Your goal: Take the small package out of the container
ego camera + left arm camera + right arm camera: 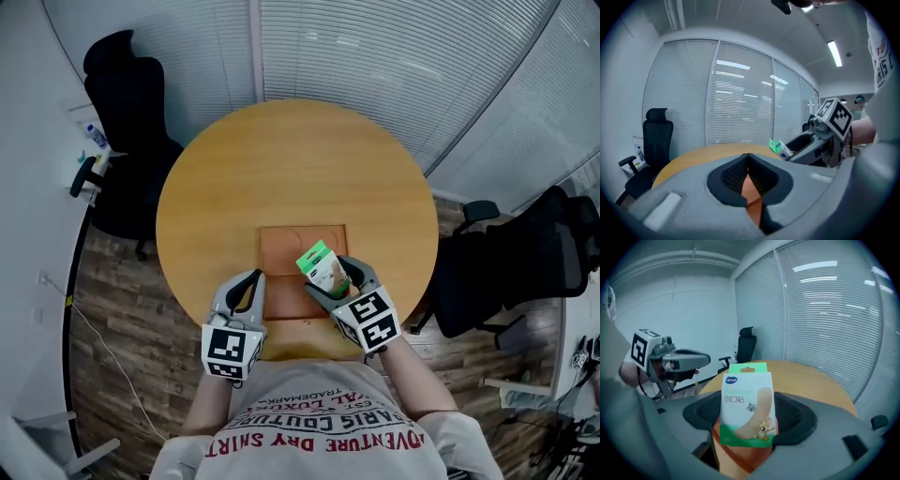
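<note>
The small package point(323, 267) is a green-and-white plaster box with a cartoon on its front point(747, 404). My right gripper point(330, 276) is shut on its lower part and holds it upright above the container point(281, 246), a shallow orange-brown tray on the near middle of the round table. From the left gripper view the package point(778, 146) sticks out of the right gripper point(806, 143). My left gripper point(251, 278) hovers at the tray's left edge, jaws closed tip to tip with nothing between them point(748, 155). The tray shows orange point(752, 194) below them.
The round wooden table point(300, 159) carries only the tray. A black office chair point(127, 159) stands to the far left, another black chair point(516, 272) to the right. Window blinds run behind the table. The person's torso is at the near edge.
</note>
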Tool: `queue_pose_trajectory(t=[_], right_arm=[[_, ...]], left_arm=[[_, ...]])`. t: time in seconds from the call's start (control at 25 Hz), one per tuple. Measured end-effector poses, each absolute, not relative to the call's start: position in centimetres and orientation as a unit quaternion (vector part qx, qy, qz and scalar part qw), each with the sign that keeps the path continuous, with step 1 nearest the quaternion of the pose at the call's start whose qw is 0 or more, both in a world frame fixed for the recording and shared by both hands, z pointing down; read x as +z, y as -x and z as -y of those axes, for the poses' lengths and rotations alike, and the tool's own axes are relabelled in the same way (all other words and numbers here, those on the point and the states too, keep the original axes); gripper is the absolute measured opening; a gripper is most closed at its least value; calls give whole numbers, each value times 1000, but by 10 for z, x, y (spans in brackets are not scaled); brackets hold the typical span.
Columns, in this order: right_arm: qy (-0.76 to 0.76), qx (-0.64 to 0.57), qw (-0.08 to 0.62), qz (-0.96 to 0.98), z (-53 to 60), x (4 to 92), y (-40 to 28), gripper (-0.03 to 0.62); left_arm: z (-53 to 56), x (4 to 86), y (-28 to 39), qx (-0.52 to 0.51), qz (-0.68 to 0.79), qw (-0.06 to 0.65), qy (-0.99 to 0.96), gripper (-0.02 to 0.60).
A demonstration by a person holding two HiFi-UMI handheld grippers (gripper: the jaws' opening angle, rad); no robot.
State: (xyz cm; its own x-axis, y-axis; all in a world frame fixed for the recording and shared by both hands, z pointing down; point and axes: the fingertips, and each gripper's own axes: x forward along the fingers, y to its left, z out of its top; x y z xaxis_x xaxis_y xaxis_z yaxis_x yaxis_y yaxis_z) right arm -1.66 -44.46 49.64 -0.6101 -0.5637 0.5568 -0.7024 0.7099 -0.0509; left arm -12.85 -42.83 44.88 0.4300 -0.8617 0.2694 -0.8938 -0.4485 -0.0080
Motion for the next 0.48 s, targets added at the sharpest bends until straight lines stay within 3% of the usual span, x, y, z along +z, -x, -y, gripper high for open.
queue_pose_trajectory(t=[0.28, 0.48], right_arm=[[-436, 139, 148, 877, 455, 454, -7, 356], [-452, 129, 107, 876, 461, 437, -9, 357]], left_arm=[[432, 435, 115, 103, 511, 65, -851, 12], [435, 426, 115, 99, 510, 60, -852, 12]])
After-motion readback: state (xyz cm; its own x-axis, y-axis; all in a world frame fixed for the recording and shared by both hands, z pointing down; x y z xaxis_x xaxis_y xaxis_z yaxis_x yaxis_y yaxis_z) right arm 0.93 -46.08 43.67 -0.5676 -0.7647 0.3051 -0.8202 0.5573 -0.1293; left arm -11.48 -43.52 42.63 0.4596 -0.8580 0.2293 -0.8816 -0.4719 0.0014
